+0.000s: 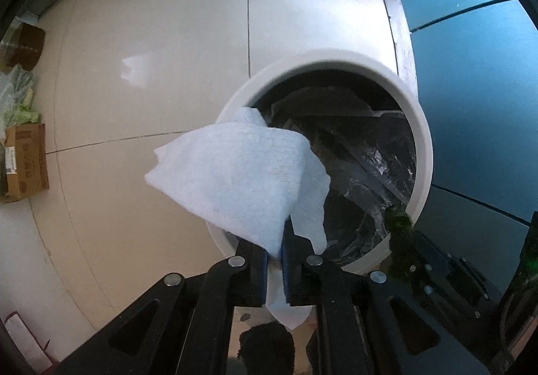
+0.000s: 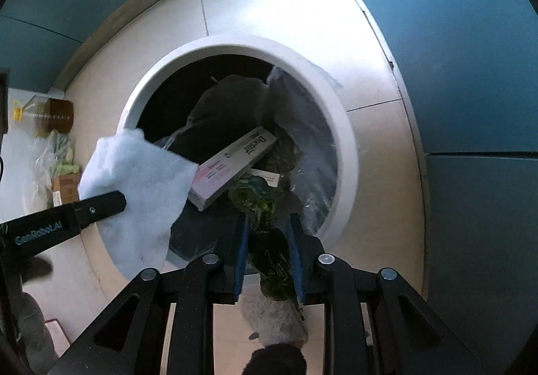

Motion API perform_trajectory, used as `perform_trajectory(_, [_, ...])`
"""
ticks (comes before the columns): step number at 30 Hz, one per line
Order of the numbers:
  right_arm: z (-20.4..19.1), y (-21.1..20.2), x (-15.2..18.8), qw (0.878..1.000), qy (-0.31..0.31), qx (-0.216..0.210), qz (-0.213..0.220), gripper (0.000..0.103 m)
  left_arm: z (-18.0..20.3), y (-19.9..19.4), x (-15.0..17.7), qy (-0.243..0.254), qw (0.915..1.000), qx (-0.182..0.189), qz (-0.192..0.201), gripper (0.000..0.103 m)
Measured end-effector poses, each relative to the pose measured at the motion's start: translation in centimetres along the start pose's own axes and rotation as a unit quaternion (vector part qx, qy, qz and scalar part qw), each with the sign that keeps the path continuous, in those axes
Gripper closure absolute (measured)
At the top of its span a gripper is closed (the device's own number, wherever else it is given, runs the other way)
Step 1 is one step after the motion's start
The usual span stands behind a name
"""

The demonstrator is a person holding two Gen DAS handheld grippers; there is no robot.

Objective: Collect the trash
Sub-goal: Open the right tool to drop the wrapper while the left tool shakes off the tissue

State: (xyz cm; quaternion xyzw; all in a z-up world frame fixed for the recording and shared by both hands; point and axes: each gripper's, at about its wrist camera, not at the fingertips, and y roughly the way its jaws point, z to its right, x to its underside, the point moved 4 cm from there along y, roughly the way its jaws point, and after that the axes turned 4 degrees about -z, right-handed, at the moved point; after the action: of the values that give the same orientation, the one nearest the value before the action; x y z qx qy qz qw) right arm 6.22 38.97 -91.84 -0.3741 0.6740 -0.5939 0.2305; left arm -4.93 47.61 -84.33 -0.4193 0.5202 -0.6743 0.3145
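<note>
A: In the left wrist view, the left gripper [image 1: 275,260] pinches a white tissue [image 1: 235,180] between nearly closed jaws, hanging over the near rim of the white bin [image 1: 422,153]. Should it let go here?

B: Better to carry it further over the black liner first; part of the tissue overhangs the floor side.

A: The right wrist view shows the right gripper [image 2: 270,257] with jaws partly apart around a crumpled green wrapper [image 2: 265,240], above the bin's mouth and a pink box [image 2: 232,166] inside.

B: That one sits well placed; widening the jaws fully should drop it cleanly.
</note>
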Motion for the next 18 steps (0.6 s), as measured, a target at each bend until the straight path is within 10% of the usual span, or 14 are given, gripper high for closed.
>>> perform_trajectory(2, [-0.1, -1.1, 0.1, 1.000, -0.001, -0.003, 0.002, 0.042, -0.2, -0.8, 0.2, -0.002, 1.0000, -0.002, 0.005, 0.081])
perform_trajectory(5, [-0.1, -2.4, 0.1, 1.000, -0.005, 0.008, 0.013, 0.023, -0.7, -2.0, 0.4, -0.008, 0.9996, -0.014, 0.022, 0.015])
perform_trajectory(6, [-0.1, -2.7, 0.1, 1.000, -0.005, 0.009, 0.014, 0.020, -0.9, -2.5, 0.6, -0.010, 0.9993, -0.020, 0.031, 0.010])
perform_trajectory(10, [0.2, -4.2, 0.4, 1.000, -0.007, 0.017, 0.020, 0.000, -1.4, -4.1, 1.5, -0.019, 0.9983, -0.031, 0.046, 0.006])
perform_trajectory(18, [-0.1, -8.2, 2.1, 0.999, -0.025, 0.029, 0.035, 0.000, -2.2, -8.1, 3.4, -0.023, 0.9927, -0.077, 0.091, 0.005])
